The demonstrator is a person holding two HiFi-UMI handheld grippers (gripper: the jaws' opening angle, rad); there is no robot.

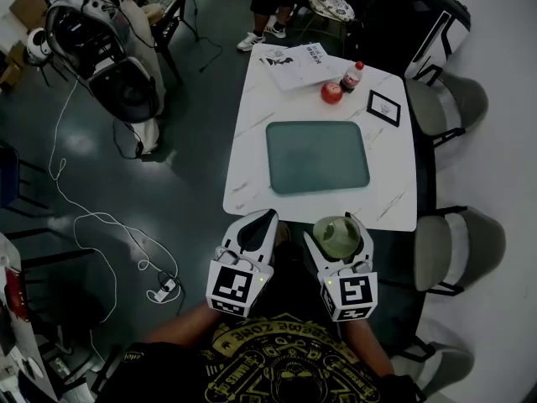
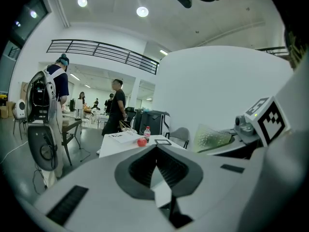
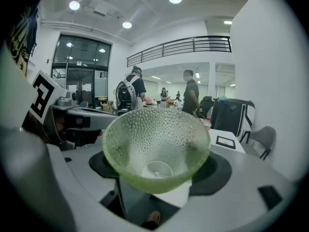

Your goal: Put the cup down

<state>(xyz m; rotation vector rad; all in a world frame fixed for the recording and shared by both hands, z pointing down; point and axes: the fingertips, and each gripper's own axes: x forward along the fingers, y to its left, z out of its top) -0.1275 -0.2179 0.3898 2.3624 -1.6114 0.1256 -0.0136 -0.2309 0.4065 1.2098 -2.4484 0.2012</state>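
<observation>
A pale green dimpled glass cup [image 1: 336,235] sits upright between the jaws of my right gripper [image 1: 336,240], which is shut on it. It hangs in the air just off the near edge of the white marble table [image 1: 252,133]. In the right gripper view the cup [image 3: 157,146] fills the middle, its mouth facing the camera. My left gripper [image 1: 254,229] is beside it on the left, shut with nothing in it; its jaws [image 2: 156,151] meet in the left gripper view. A green tray [image 1: 317,156] lies on the table ahead of both grippers.
At the table's far end lie papers [image 1: 294,64], a red round thing [image 1: 331,92], a small bottle [image 1: 352,75] and a black frame [image 1: 383,107]. Grey chairs [image 1: 457,242] stand on the right. Cables [image 1: 101,242] trail on the floor at left. A person [image 1: 268,7] sits beyond the table.
</observation>
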